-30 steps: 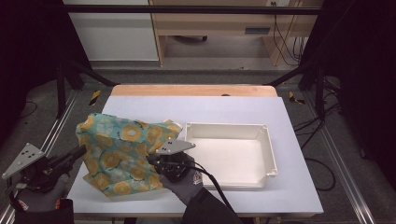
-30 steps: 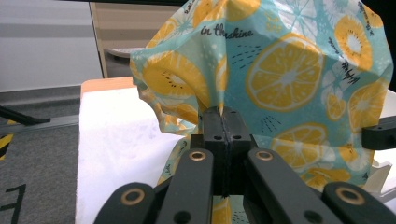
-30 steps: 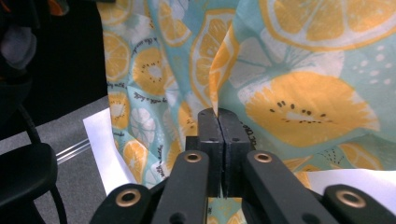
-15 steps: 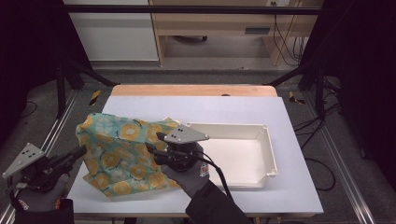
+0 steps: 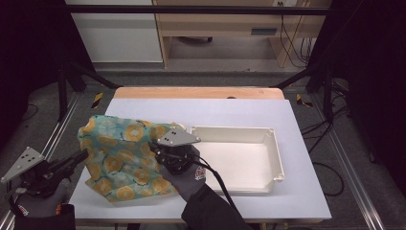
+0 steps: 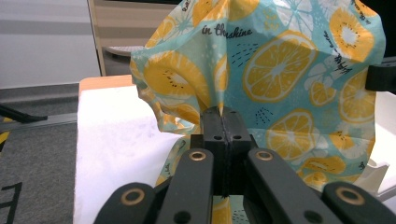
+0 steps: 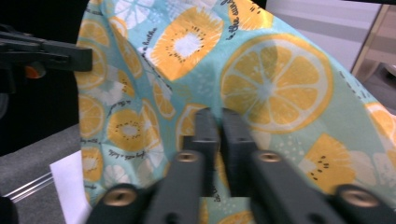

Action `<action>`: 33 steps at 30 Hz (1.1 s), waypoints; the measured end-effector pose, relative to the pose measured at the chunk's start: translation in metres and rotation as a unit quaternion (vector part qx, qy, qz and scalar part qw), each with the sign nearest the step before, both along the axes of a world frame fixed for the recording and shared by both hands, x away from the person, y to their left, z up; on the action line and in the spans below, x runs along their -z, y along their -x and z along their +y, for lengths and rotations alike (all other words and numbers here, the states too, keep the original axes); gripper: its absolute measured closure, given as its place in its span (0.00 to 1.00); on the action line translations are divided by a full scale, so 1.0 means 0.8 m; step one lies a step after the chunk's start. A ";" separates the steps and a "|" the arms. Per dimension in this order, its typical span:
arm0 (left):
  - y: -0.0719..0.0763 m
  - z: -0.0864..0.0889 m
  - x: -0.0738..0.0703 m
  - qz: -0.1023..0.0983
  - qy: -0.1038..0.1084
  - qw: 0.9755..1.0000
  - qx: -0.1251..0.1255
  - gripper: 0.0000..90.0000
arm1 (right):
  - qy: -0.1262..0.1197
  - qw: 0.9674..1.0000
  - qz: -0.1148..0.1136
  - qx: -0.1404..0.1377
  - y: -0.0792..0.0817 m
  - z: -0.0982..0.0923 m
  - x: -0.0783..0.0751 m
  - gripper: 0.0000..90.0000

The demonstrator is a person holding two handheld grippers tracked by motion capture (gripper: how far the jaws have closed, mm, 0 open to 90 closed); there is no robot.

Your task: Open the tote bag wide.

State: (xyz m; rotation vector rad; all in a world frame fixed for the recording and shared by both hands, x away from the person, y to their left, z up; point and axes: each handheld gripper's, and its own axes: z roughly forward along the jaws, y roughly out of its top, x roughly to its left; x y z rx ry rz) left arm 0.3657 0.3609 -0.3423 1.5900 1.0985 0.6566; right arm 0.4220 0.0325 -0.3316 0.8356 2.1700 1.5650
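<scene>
The citrus-print cloth (image 5: 125, 160) over the desk's (image 5: 249, 112) front-left corner is light, limp, crease-prone. Each hand-held gripper, left (image 6: 220, 111) and right (image 7: 219, 114), has clamped its edge; edges suit best.

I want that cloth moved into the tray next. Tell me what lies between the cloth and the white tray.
Nothing visible does. The citrus-print cloth, clamped by the left gripper and right gripper, hangs right beside the white tray, whose inside looks bare; only the tray's near wall must be cleared.
</scene>
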 end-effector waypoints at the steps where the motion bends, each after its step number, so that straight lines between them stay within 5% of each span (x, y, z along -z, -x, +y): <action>1: 0.000 0.000 0.000 0.000 0.000 1.000 0.000 1.00 | -0.003 1.000 0.001 -0.004 0.000 -0.001 0.000 1.00; 7: 0.000 0.000 0.000 0.000 -0.001 1.000 0.000 1.00 | -0.016 1.000 0.000 -0.025 0.008 -0.007 -0.003 1.00; 14: 0.001 -0.003 0.006 0.007 -0.008 1.000 -0.001 1.00 | -0.005 0.998 0.022 -0.063 0.028 -0.005 0.023 1.00; 23: -0.002 -0.002 0.009 0.013 -0.011 1.000 -0.003 0.99 | 0.013 0.996 0.049 -0.071 0.026 0.005 0.052 1.00; 28: 0.001 -0.001 0.002 0.006 -0.007 1.000 -0.005 0.89 | 0.015 0.996 0.052 -0.070 0.025 0.007 0.056 1.00; 33: 0.011 0.001 -0.019 -0.028 0.000 0.999 -0.017 0.73 | 0.012 0.996 0.052 -0.067 0.024 0.006 0.058 1.00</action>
